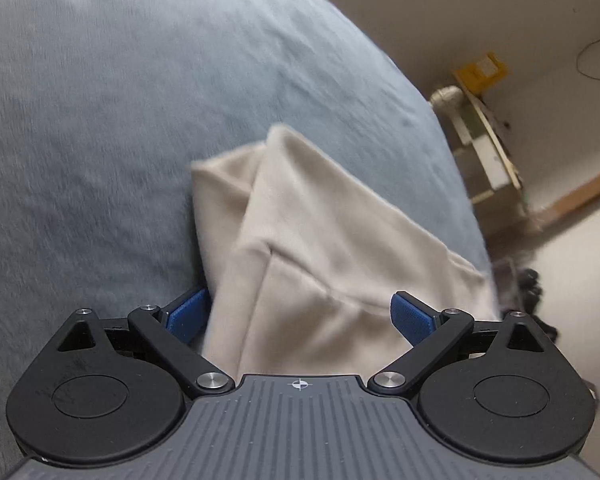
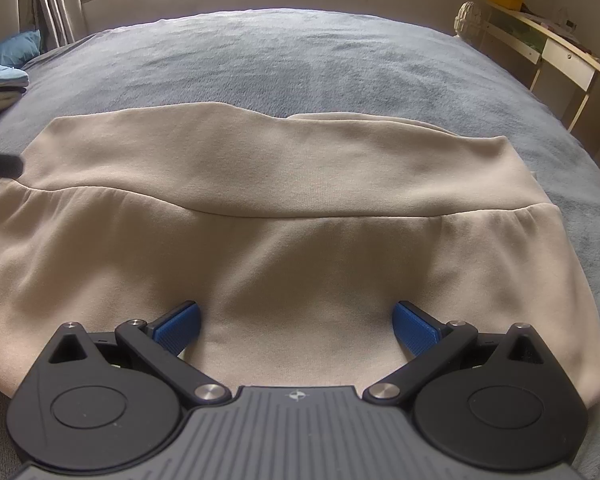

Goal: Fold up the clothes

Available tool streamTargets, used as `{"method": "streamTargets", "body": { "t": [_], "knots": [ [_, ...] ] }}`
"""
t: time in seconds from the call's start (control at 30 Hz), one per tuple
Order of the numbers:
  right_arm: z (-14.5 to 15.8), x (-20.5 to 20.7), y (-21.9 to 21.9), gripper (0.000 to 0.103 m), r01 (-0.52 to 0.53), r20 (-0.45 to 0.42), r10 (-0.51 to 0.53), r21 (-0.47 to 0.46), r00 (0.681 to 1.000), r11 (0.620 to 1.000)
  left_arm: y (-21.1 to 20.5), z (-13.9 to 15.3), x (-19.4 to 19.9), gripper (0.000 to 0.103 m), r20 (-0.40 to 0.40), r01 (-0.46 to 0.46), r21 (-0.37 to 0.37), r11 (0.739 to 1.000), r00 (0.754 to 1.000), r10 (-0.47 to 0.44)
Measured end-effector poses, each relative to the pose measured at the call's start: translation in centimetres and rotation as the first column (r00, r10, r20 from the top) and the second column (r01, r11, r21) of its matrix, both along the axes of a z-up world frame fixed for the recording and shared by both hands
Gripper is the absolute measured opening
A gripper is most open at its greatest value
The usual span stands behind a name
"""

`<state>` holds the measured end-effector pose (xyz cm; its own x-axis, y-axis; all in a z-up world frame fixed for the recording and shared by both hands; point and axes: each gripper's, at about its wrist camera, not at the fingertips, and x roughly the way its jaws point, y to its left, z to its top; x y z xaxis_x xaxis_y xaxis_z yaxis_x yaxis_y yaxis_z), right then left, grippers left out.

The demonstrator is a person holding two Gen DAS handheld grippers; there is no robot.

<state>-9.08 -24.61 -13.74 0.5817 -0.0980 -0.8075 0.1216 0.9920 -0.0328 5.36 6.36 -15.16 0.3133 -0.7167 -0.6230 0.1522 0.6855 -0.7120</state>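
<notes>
The beige sweatshirt (image 2: 292,200) lies spread on the blue-grey blanket (image 2: 300,60), just ahead of the right gripper (image 2: 296,324), whose blue pads stand wide apart over the cloth. The left gripper (image 1: 300,316) is also spread wide, a folded corner of the sweatshirt (image 1: 300,220) between its pads (image 1: 412,316), nothing pinched.

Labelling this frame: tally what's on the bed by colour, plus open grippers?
Beige: 1, the garment spread on the bed
Blue: 2, the pillow and the folded pile at the far left edge
Open grippers: 2, left gripper and right gripper
Total: 5
</notes>
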Motion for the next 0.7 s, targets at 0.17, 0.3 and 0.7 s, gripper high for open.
{"method": "streamTargets", "body": {
  "t": [0.17,0.3,0.7],
  "knots": [
    [-0.1,-0.3,0.0,0.103,0.001,0.018,-0.001,-0.001,1.000,1.000,-0.3,-1.2,-0.5,0.096,-0.106,0.027,-0.094,0.995,0.994,-0.037],
    [-0.1,-0.4,0.0,0.103,0.000,0.025,0.000,-0.001,1.000,1.000,-1.4,-1.5,0.1,0.095,-0.093,0.033,-0.088,0.996,0.995,-0.042],
    [-0.2,-0.7,-0.1,0.103,-0.005,0.046,0.005,0.000,0.999,1.000,-2.5,1.3,0.3,0.014,-0.085,-0.027,0.021,0.999,0.996,0.029]
  ]
}}
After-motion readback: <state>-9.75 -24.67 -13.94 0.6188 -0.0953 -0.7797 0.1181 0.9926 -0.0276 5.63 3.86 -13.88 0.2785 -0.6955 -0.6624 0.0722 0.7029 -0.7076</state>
